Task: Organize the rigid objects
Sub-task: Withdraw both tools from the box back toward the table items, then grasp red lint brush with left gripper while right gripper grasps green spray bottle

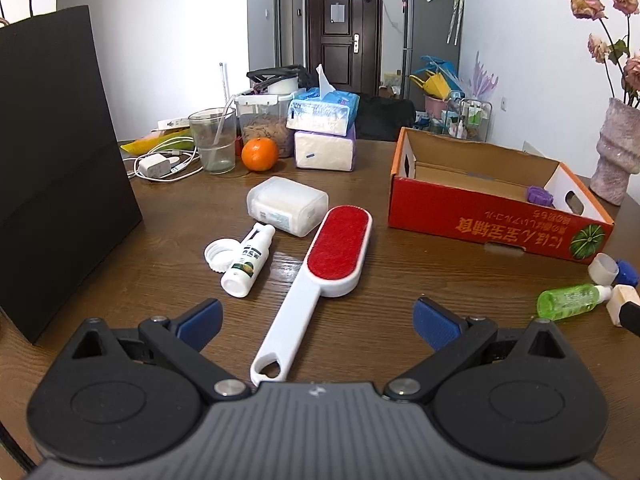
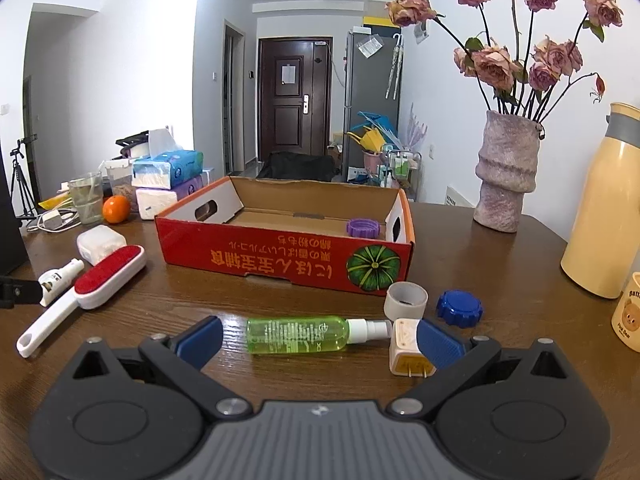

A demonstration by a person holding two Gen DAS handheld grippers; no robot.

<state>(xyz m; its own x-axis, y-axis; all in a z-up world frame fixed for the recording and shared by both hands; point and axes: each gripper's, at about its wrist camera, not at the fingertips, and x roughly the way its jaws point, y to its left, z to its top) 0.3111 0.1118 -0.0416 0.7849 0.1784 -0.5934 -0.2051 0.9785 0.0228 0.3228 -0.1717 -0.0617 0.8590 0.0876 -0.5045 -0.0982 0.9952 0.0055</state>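
A red cardboard box (image 1: pixel 492 216) (image 2: pixel 280 256) stands on the wooden table with a purple cap (image 2: pixel 362 227) inside. My left gripper (image 1: pixel 318 322) is open, its fingers on either side of the handle of a white lint brush with a red pad (image 1: pixel 320 268) (image 2: pixel 92 280). Left of the brush lie a small white bottle (image 1: pixel 246 260), a white cap (image 1: pixel 218 254) and a translucent white case (image 1: pixel 286 204). My right gripper (image 2: pixel 320 340) is open around a green spray bottle (image 2: pixel 298 335), with a white plug adapter (image 2: pixel 404 346) touching its right finger.
A white tape roll (image 2: pixel 406 300) and a blue cap (image 2: pixel 459 307) lie in front of the box. A black bag (image 1: pixel 52 160) stands at the left. A glass (image 1: pixel 212 140), an orange (image 1: pixel 260 154), tissue packs (image 1: pixel 324 132), a vase (image 2: pixel 506 172) and a yellow flask (image 2: pixel 604 208) stand around.
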